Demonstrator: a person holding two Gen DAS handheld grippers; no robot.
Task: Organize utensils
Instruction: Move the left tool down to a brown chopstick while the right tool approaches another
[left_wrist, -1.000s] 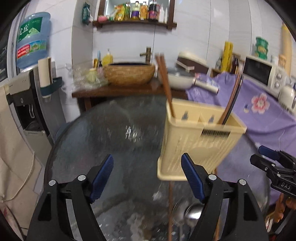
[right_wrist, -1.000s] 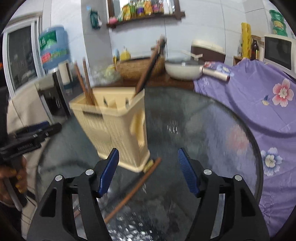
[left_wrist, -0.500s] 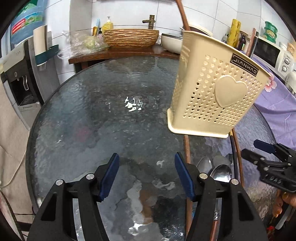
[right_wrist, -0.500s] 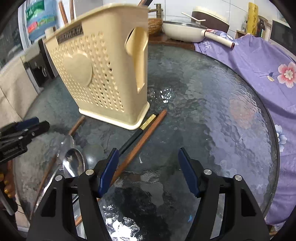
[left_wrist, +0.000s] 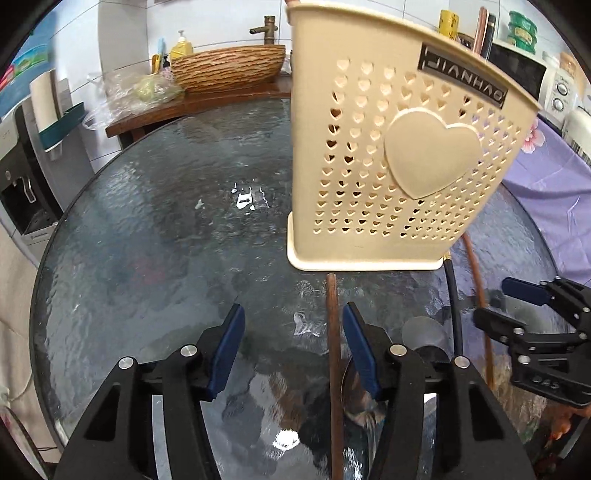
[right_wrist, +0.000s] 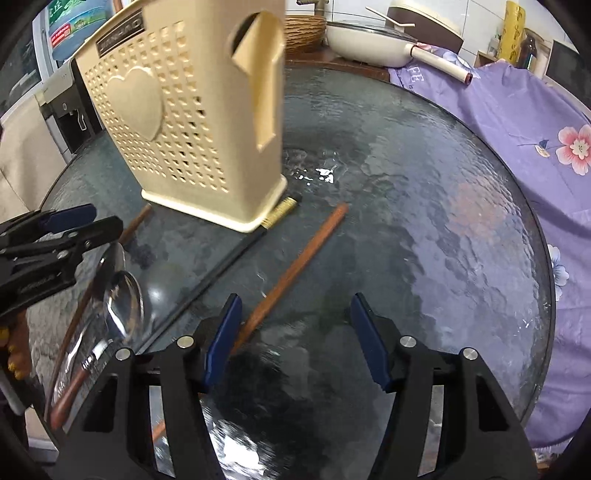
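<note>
**Two open grippers low over loose chopsticks and spoons beside a utensil holder**

A cream plastic utensil holder (left_wrist: 399, 155), pierced with small hearts and bearing one large raised heart, stands on a round textured-glass bench (left_wrist: 166, 240).

Left wrist view: the holder fills the upper right of the frame. The left gripper (left_wrist: 293, 350) sits at the bottom centre, its blue-padded fingers (left_wrist: 229, 343) apart and pressing on nothing; its jaws have just been closing. One brown chopstick (left_wrist: 334, 362) runs straight down from the holder's base, between the fingers and close to the right-hand one, not gripped. Right of it lie a black chopstick (left_wrist: 453, 306) and another brown chopstick (left_wrist: 480, 295). A metal spoon (left_wrist: 356, 391) is partly hidden behind the right-hand finger.

Right wrist view: the holder is at upper left. The right gripper (right_wrist: 295, 332) is at the bottom centre, fingers (right_wrist: 369, 347) released and empty; its jaws have also just been closing. A brown chopstick (right_wrist: 295, 273) lies diagonally, its lower end passing just beside the left-hand finger. A black chopstick with a gold end (right_wrist: 229, 262) lies beside it, its gold end at the holder's base. At lower left lie two metal spoons (right_wrist: 123, 302), overlapping.

Counted on the bench: three brown chopsticks, one black chopstick, two spoons, one holder.
</note>
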